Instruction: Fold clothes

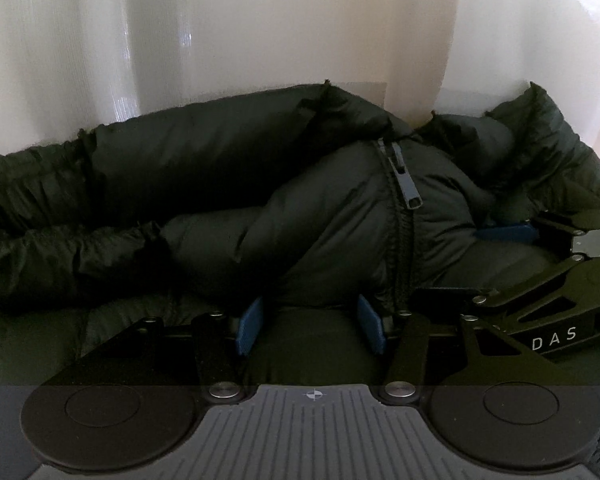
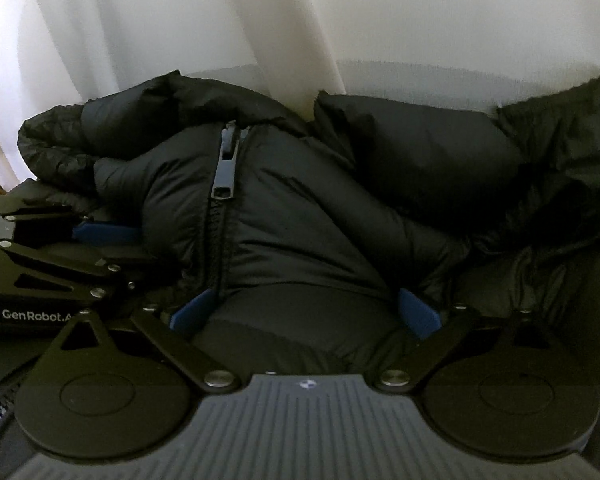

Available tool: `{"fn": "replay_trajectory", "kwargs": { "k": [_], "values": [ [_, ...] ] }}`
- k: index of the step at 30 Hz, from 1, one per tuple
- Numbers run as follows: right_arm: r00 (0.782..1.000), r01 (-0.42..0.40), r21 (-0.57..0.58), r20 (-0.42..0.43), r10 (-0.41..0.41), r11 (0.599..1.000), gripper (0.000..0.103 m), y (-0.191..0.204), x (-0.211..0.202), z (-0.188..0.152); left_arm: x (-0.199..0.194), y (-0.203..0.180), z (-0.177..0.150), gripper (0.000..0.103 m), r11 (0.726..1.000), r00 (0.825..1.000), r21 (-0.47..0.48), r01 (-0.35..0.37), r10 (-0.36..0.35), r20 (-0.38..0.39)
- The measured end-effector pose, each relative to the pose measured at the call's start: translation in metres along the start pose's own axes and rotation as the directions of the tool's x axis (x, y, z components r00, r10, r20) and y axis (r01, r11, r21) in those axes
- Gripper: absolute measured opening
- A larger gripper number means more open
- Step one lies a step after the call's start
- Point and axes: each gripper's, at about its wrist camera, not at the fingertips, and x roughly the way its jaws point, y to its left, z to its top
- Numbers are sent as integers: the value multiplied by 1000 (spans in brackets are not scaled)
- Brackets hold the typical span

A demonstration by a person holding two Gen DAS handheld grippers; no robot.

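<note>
White curtain [image 1: 260,40] hanging behind; dark puffer jacket [image 1: 320,220] lying bunched in front of it, zipper pull [image 1: 408,188] facing up. Both claws sitting spread over jacket folds — left gripper [image 1: 308,324] and right gripper [image 2: 304,312] released, pads gripping nothing.

Dim foreground, bright backlit curtain [image 1: 260,20], soft focus, fisheye-bent edges.
</note>
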Motion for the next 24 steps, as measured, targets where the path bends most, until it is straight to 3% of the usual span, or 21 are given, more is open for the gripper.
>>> {"fn": "replay_trajectory", "kwargs": {
  "k": [5, 8, 10, 13, 16, 20, 21, 24],
  "values": [
    [1000, -9, 13, -20, 9, 1000, 98, -1, -8, 15, -19, 9, 20, 66, 999, 997, -39, 21, -24, -73],
    [999, -48, 46, 3, 48, 998, 94, -2, -40, 36, -77, 35, 31, 71, 993, 1000, -115, 6, -3, 24],
    [994, -93, 64, 68, 89, 994, 95, -7, -80, 49, -120, 61, 28, 81, 985, 996, -169, -28, 42, 81],
    [991, -79, 93, 120, 67, 993, 101, -26, -135, 49, -162, 102, 8, 82, 968, 991, -232, -99, 117, 67],
    [996, -7, 149, 87, -6, 989, 102, -42, -152, 37, -173, 136, -21, 82, 933, 988, -325, -151, 154, -17],
    [994, 104, 278, -60, -90, 955, 102, -90, -157, 3, -173, 163, -53, 82, 887, 991, -443, -131, 108, -75],
    [989, 134, 308, -100, -108, 942, 102, -102, -158, -6, -169, 165, -56, 82, 882, 994, -461, -101, 75, -74],
    [989, 112, 439, -139, -56, 891, 102, -126, -149, -26, -147, 164, -57, 84, 886, 996, -460, -51, 13, -87]
  ]
}}
